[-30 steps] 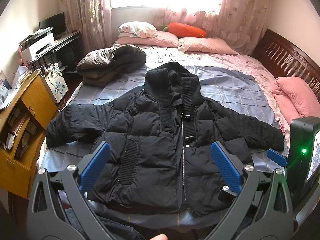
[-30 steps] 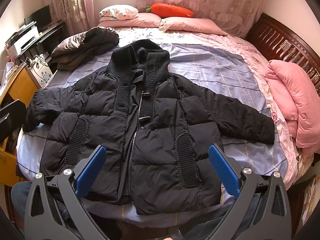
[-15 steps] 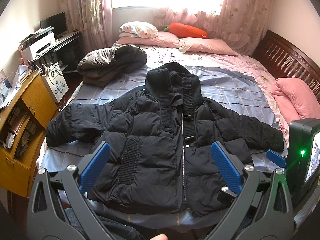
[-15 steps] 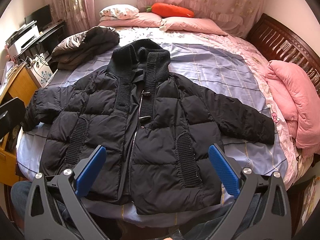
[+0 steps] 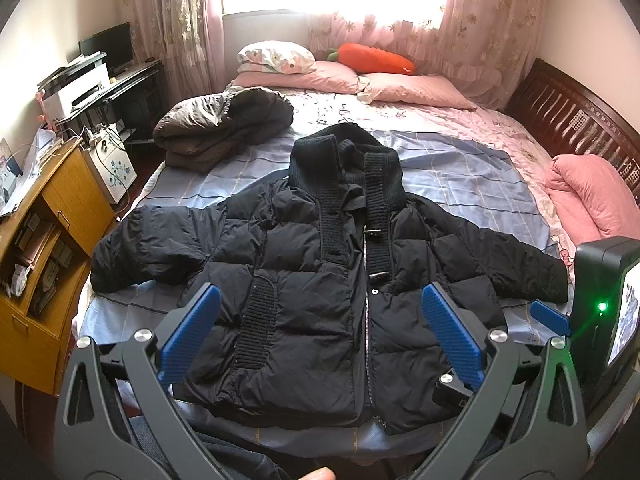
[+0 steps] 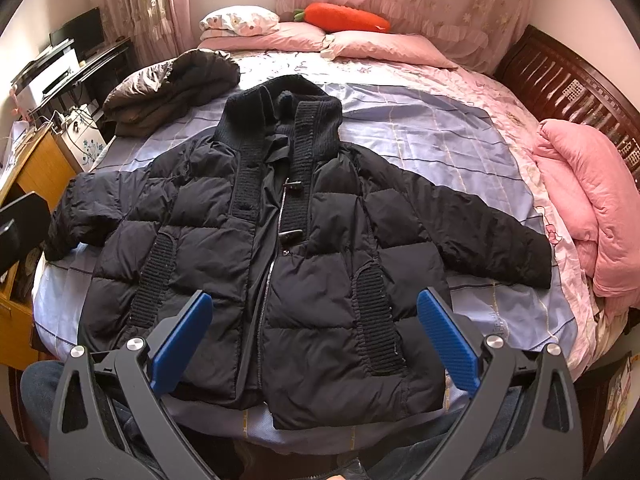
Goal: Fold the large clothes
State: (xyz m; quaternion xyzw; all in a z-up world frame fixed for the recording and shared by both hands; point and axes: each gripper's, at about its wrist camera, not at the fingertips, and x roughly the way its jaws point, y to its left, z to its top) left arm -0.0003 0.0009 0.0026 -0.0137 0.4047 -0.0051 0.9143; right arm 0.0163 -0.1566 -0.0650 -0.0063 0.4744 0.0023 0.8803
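A black puffer jacket [image 5: 316, 280] with a knitted collar lies flat on its back on the blue sheet, front up, both sleeves spread sideways, hem toward me. It also shows in the right wrist view [image 6: 280, 264]. My left gripper [image 5: 320, 332] is open and empty, held above the jacket's hem. My right gripper [image 6: 312, 336] is open and empty, also above the hem, slightly right of the zipper. Neither touches the jacket.
A folded dark grey-brown jacket [image 5: 220, 128] lies at the bed's far left. Pink pillows and an orange carrot cushion [image 5: 376, 58] are at the head. A pink quilt [image 5: 588, 196] lies at the right edge. A wooden cabinet [image 5: 44, 240] stands left of the bed.
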